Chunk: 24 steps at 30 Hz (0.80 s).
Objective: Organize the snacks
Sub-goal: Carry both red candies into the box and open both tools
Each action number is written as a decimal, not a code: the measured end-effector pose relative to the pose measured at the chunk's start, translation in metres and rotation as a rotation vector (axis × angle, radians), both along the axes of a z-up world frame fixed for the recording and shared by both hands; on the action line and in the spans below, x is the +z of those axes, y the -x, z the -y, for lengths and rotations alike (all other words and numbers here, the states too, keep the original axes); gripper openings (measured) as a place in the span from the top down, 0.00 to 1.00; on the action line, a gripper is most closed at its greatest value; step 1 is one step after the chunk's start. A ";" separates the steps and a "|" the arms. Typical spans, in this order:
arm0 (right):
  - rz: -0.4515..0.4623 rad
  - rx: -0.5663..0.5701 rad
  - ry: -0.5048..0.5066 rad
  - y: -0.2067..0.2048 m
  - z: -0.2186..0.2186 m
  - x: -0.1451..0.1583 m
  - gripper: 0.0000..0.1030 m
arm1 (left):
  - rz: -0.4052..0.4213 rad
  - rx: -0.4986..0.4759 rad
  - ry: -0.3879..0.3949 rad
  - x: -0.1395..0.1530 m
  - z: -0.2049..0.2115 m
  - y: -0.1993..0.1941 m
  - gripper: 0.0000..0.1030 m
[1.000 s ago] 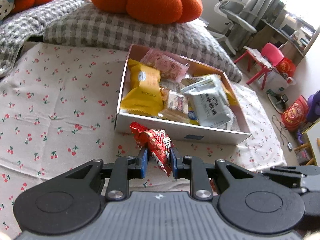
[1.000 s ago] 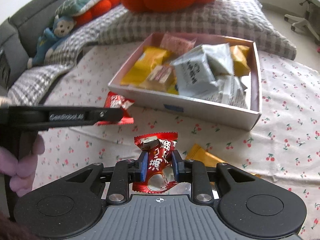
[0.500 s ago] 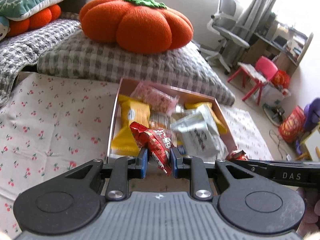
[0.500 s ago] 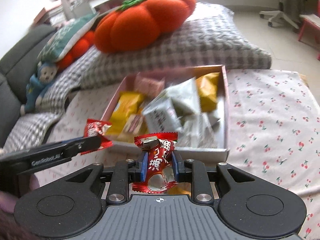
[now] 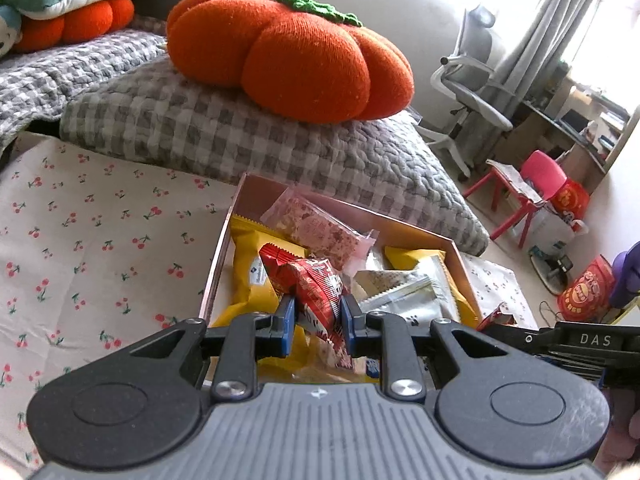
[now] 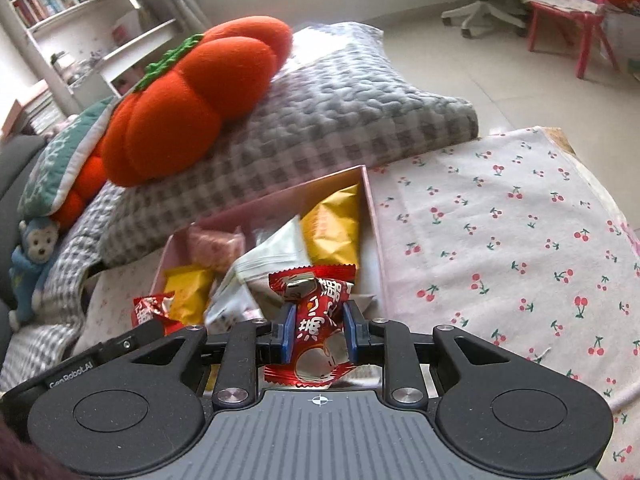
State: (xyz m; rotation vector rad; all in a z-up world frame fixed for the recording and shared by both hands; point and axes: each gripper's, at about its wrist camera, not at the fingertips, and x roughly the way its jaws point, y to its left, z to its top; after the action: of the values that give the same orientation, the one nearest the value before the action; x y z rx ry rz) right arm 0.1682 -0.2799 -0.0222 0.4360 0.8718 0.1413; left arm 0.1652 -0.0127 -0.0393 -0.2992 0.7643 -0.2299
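presently both grippers sit over the open snack box [image 5: 460, 250]. left gripper [image 5: 317, 322]: jaws closed tight on a red candy packet [image 5: 316, 288], held above the yellow packets. right gripper [image 6: 317, 330]: jaws likewise clamped on a second red candy packet [image 6: 316, 320], above the box's near edge. box rests on cherry-print cloth [image 6: 500, 240].
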 end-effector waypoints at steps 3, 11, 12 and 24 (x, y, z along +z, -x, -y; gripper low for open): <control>-0.008 -0.010 -0.004 -0.006 0.004 -0.008 0.77 | 0.010 -0.008 0.009 -0.003 0.000 -0.006 0.79; -0.012 -0.030 -0.013 -0.013 0.012 -0.016 0.77 | 0.002 -0.043 0.002 -0.011 0.013 -0.022 0.79; -0.010 -0.031 -0.015 -0.014 0.013 -0.017 0.77 | 0.001 -0.046 -0.006 -0.011 0.015 -0.023 0.79; 0.018 -0.032 -0.044 -0.010 0.018 -0.008 0.62 | 0.041 -0.074 -0.097 -0.005 0.019 -0.013 0.54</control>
State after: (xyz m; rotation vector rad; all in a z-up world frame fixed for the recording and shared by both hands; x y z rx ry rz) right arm 0.1786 -0.2976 -0.0297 0.4891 0.8452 0.1346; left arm 0.1784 -0.0321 -0.0445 -0.1741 0.7438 -0.2675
